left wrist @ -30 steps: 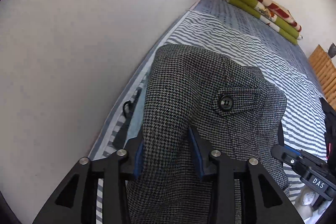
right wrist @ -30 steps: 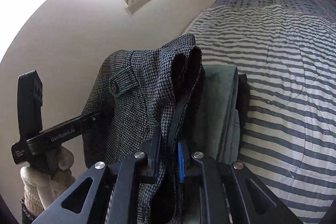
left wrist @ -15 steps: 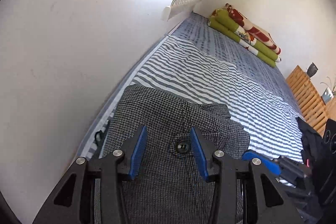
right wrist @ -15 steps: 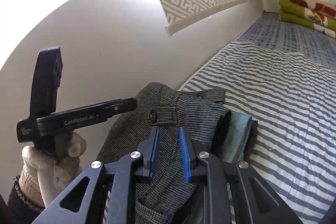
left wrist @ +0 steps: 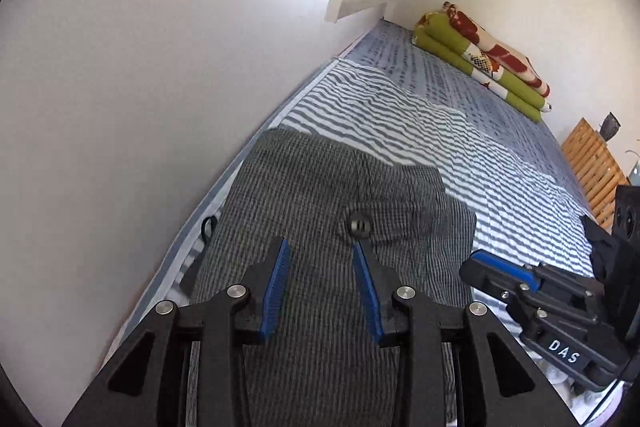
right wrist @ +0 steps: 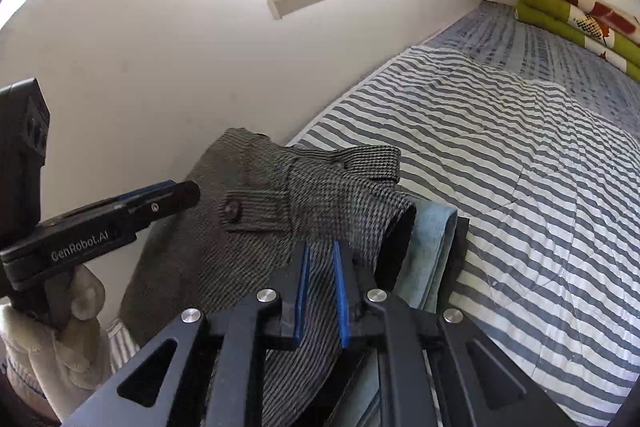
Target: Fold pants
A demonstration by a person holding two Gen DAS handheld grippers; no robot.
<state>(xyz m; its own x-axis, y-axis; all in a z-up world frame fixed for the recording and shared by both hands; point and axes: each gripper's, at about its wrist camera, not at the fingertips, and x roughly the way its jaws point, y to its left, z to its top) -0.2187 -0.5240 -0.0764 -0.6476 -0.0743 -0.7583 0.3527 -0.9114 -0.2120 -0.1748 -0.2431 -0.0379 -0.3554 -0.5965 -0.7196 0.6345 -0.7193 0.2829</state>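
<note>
One pair of grey houndstooth pants (left wrist: 320,211) is seen folded on the striped quilt (left wrist: 400,123), close against the white wall (left wrist: 120,67), with its single dark button (left wrist: 359,225) facing up. A second ago the cloth was held aloft, bunched and clamped in both grippers; half a second ago it had been lowered and released, and now it is spread flatter, the waistband edge laid out toward the far end of the bed. The left gripper (left wrist: 320,259) is held above the pants with its blue pads (left wrist: 276,287) wide apart — nothing is gripped between them. The right gripper (right wrist: 321,263) is seen with its jaws only narrowly parted over the fabric; contact with the cloth cannot be told. In the right wrist view the pants (right wrist: 280,211) are seen resting on one folded blue garment (right wrist: 434,247), itself on a dark layer. One gloved hand (right wrist: 52,331) is seen holding the left gripper's handle. One rolled green blanket (left wrist: 480,67) is seen at the far wall.
</note>
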